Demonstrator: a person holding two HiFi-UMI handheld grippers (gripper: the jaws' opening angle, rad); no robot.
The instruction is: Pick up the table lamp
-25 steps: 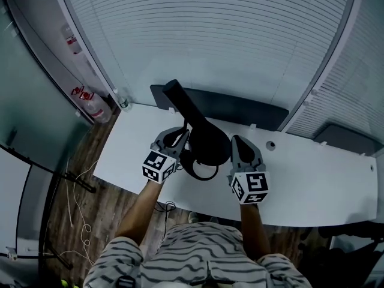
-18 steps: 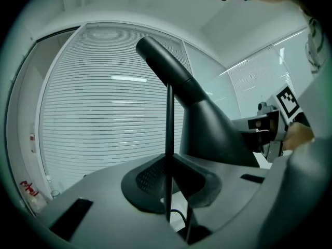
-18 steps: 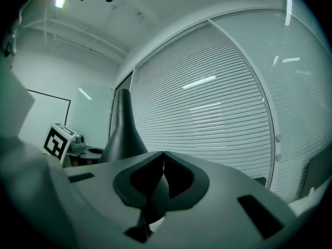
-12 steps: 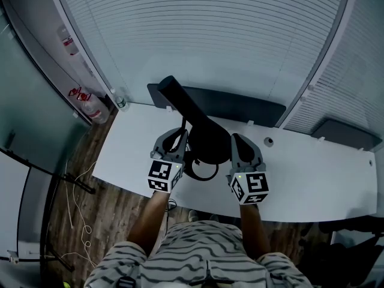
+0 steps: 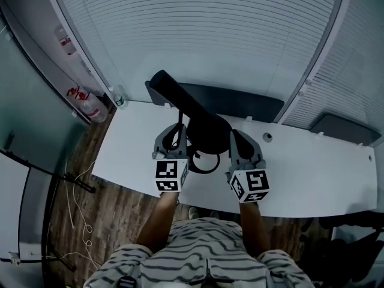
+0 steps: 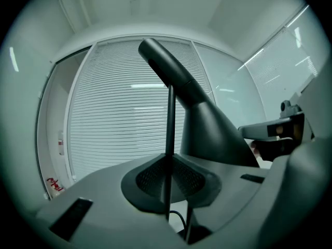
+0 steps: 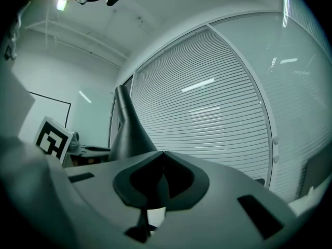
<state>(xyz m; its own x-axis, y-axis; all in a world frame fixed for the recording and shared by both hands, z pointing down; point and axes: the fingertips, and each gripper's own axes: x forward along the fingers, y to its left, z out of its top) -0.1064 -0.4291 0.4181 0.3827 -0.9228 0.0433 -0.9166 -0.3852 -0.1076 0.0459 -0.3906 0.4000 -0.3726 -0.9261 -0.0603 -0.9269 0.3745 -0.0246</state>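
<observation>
The black table lamp [image 5: 207, 131], with a cone shade and a long slanted neck, stands over the white table [image 5: 312, 173] between my two grippers. My left gripper [image 5: 178, 128] sits at its left side. In the left gripper view that gripper [image 6: 168, 160] is shut on the lamp's thin upright rod [image 6: 169, 123], with the shade [image 6: 207, 128] just beyond. My right gripper [image 5: 231, 135] is at the shade's right. In the right gripper view it [image 7: 163, 157] looks shut, with a thin dark part of the lamp in its seam and the shade [image 7: 127, 134] to the left.
A dark panel [image 5: 246, 104] runs behind the table against the slatted blinds [image 5: 198, 35]. A small round fitting [image 5: 267, 137] sits on the table to the right. Red-labelled bottles [image 5: 84, 101] and loose cables [image 5: 75, 191] are on the wooden floor at left.
My left gripper has swung in towards the lamp, its marker cube shifting right. The lamp's neck has drifted slightly up and left in view. The right gripper has hardly moved.
</observation>
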